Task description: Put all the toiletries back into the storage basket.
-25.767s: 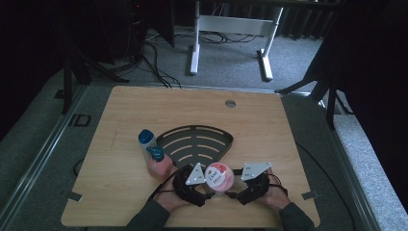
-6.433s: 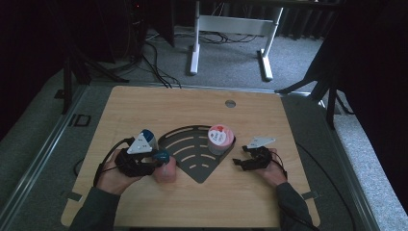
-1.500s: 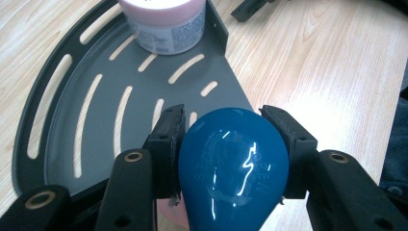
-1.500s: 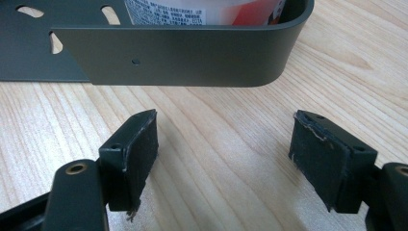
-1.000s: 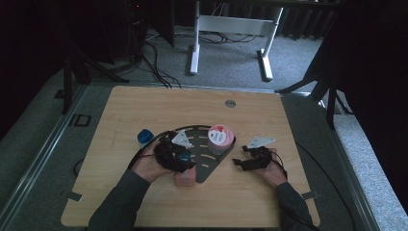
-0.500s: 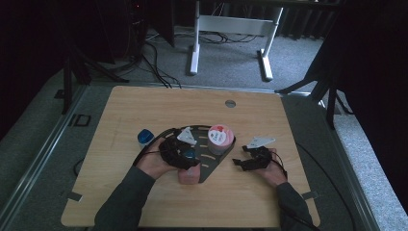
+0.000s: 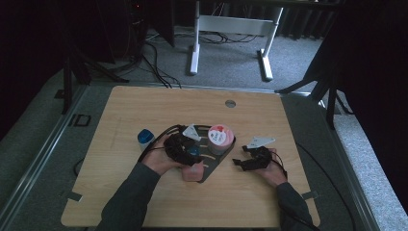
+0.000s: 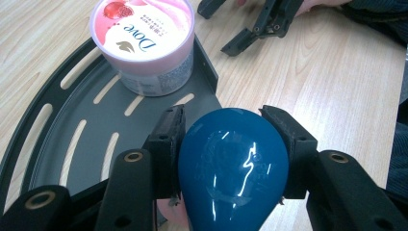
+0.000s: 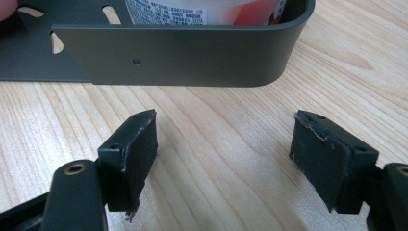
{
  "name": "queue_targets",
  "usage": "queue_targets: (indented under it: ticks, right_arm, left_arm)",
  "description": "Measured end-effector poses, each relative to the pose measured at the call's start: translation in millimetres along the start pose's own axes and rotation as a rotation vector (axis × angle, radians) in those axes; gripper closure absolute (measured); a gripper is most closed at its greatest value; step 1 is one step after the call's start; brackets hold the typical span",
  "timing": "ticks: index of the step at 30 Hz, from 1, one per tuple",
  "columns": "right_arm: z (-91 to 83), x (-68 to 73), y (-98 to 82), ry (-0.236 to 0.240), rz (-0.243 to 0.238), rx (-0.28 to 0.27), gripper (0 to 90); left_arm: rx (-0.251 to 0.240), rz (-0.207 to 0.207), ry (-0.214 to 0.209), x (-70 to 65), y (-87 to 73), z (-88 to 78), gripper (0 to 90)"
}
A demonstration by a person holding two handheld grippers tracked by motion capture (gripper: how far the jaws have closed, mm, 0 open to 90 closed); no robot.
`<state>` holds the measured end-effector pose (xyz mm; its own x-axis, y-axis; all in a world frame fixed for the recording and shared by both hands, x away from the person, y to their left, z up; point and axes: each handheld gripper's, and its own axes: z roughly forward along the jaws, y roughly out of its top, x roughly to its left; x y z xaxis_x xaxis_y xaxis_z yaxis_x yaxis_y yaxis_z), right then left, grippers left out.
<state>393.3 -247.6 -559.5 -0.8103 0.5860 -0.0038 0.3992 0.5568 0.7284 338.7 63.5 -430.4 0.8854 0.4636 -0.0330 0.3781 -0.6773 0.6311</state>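
Bottles two, one blue-capped pink bottle (image 8: 233, 168) clamped in left gripper (image 8: 231, 144), one blue bottle (image 7: 145, 137) on table (image 7: 144, 106), one Dove tub (image 8: 144, 41) on one grey rack (image 8: 62, 139), right gripper (image 9: 226, 159) jaws apart, holding nothing.

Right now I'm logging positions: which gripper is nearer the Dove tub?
Left. The left gripper, fingers clamped on a blue-capped bottle, sits just beside the Dove tub; the right gripper rests open outside the tray.
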Motion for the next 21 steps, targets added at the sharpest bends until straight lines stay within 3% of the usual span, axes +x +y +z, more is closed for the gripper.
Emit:
queue_targets:
  ticks: [21]
  right_arm:
    - [-0.1,0.0,0.0,0.0,0.0,0.001,24.5]
  left_arm:
    - [-0.019,-0.011,0.034,15.0,15.7,-2.4,53.4]
